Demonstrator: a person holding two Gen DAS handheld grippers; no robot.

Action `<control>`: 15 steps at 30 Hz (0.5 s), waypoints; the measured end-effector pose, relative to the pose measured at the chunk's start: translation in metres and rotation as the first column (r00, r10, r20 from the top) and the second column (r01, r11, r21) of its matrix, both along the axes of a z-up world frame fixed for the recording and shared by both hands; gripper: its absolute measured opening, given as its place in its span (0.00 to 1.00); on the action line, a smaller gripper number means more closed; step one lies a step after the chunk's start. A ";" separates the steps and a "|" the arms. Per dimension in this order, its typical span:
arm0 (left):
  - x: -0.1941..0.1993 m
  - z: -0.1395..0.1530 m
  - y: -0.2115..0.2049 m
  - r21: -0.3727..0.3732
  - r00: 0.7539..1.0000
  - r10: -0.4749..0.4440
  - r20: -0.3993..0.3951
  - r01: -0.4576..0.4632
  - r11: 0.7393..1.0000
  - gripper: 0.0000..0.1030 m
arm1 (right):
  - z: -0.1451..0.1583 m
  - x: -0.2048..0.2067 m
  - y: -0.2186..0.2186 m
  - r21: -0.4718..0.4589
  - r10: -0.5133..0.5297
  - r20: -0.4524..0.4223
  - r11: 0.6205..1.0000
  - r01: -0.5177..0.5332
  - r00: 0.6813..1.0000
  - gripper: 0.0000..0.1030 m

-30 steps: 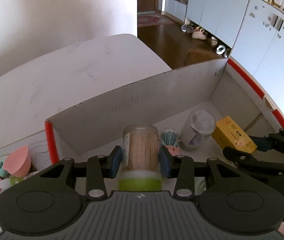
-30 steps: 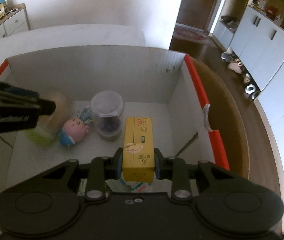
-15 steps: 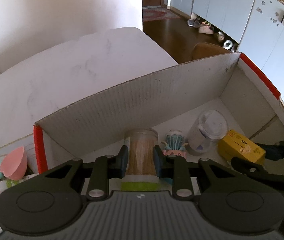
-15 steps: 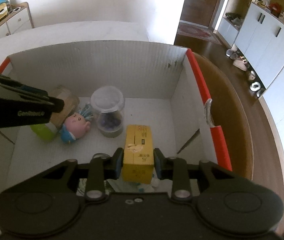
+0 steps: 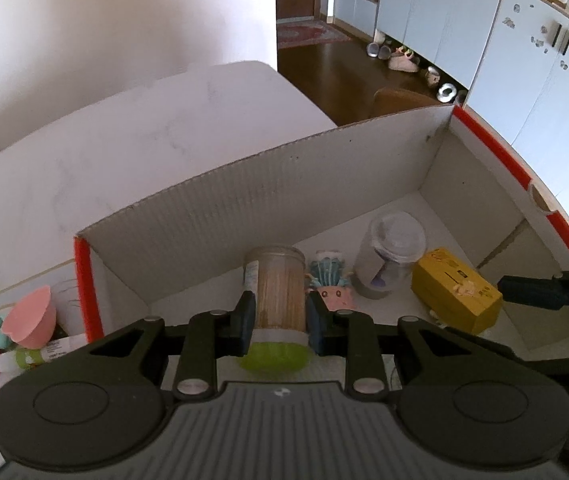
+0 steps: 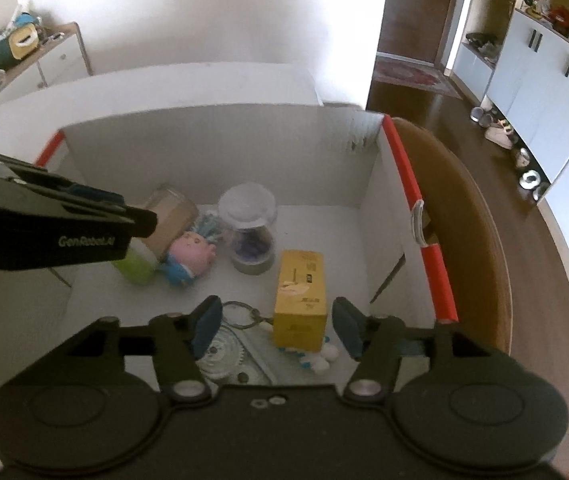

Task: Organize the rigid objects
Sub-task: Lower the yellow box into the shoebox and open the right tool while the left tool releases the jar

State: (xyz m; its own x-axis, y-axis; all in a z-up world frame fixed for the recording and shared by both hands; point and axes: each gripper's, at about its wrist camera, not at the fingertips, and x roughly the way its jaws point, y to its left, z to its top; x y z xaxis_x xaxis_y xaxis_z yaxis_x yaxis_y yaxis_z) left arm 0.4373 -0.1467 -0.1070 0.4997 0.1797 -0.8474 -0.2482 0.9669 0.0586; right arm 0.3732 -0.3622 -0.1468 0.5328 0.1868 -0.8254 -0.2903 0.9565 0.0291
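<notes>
Yellow carton [image 6: 301, 297] lies on the floor of the white cardboard box [image 6: 212, 152], between the spread pads of the right gripper [image 6: 277, 326] — its jaws have just been opening and touch nothing. To its left the left gripper [image 5: 278, 317] is clamped on a toothpick jar [image 5: 280, 292] with a green cap. Beside it lie a small doll [image 6: 188, 254] and a clear lidded cup [image 6: 250, 226].

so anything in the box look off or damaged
Two things. The yellow carton has a torn, scuffed patch on its top face and rests partly on the clear ruler and keyring rather than flat on the box floor. The toothpick jar lies tilted, clamped in the left gripper. Nothing looks spilled.
</notes>
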 end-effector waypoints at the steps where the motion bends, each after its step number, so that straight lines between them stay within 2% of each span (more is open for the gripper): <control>1: -0.004 0.003 -0.001 -0.002 1.000 -0.004 0.009 0.004 1.000 0.26 | 0.002 -0.002 0.000 0.005 0.003 0.005 1.000 -0.003 1.000 0.63; 15: -0.047 0.041 -0.006 -0.038 0.992 -0.020 0.122 0.025 0.999 0.28 | 0.041 -0.032 -0.004 0.119 0.039 0.082 0.992 -0.049 0.996 0.79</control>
State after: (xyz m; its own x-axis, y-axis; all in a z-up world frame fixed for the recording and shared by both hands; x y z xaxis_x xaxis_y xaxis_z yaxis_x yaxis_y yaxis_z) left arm 0.3907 -0.1532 -0.0661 0.6031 0.1348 -0.7862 -0.2291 0.9734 -0.0089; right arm 0.3410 -0.3663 -0.1055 0.5845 0.3075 -0.7509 -0.3383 0.9335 0.1189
